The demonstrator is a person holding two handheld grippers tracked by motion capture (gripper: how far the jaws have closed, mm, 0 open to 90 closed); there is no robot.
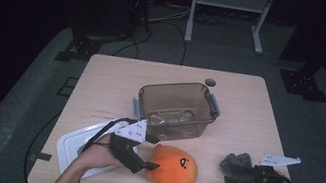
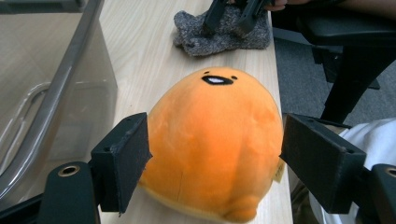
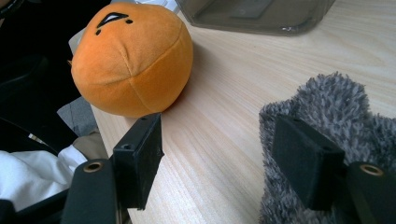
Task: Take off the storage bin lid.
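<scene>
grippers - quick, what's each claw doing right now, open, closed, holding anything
Left claw: open, jaws either side of the orange plush, not squeezing it.
Right claw: open, one jaw over the grey fuzzy cloth, nothing gripped.

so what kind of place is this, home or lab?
Most likely a lab or recording rig, not a home: a light wooden table in a darkened room, black stand bases and loose black cables on grey floor, a white metal frame behind.
</scene>
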